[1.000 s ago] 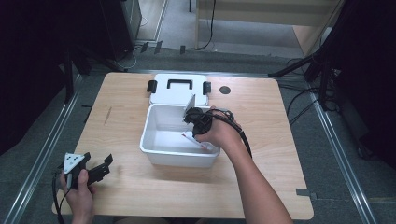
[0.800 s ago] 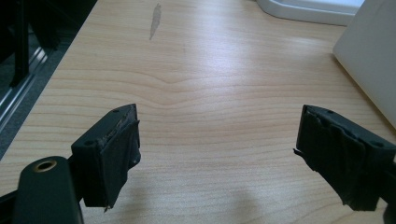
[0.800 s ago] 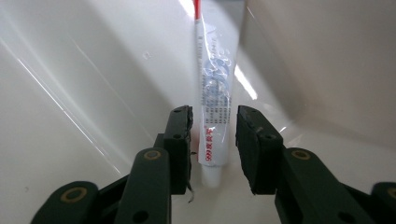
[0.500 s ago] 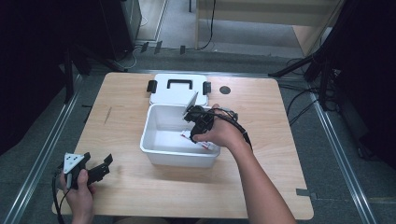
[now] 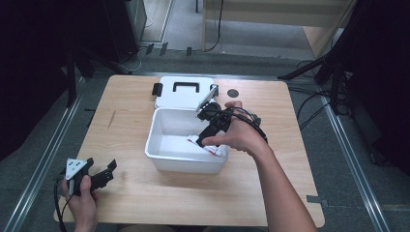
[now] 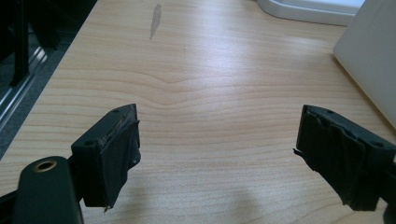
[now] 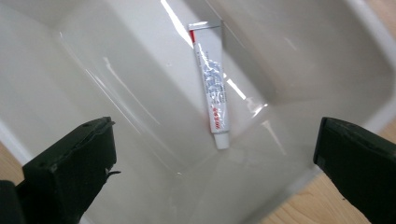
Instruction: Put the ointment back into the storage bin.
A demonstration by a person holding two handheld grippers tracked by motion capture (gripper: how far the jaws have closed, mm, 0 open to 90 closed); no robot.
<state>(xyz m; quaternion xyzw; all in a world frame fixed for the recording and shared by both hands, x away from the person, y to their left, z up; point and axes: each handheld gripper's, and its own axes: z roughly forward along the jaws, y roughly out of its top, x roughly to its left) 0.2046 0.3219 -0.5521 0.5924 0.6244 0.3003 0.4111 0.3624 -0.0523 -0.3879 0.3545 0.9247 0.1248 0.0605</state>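
Note:
A small white tube (image 7: 212, 93) with red and blue print lies flat on the floor of the open white box (image 5: 164, 154). In the high view the tube (image 5: 207, 146) sits near the box's right wall. My right gripper (image 7: 215, 133) hangs above it inside the box. Its jaws have just been opening and now stand wide apart, clear of the tube. From above, the right gripper (image 5: 207, 133) is over the box's right half. My left gripper (image 5: 104, 175) rests at the table's front left corner, open, with bare wood between its jaws (image 6: 217, 116).
The box's lid (image 5: 183, 92), with a black handle and side latches, lies flat behind the box. A dark round spot (image 5: 233, 93) marks the table to the right of the lid. One box wall (image 6: 369, 70) shows at the right of the left gripper view.
The right gripper has opened its jaws and risen a little inside the box, leaving the tube on the box floor. The left hand has stayed put.

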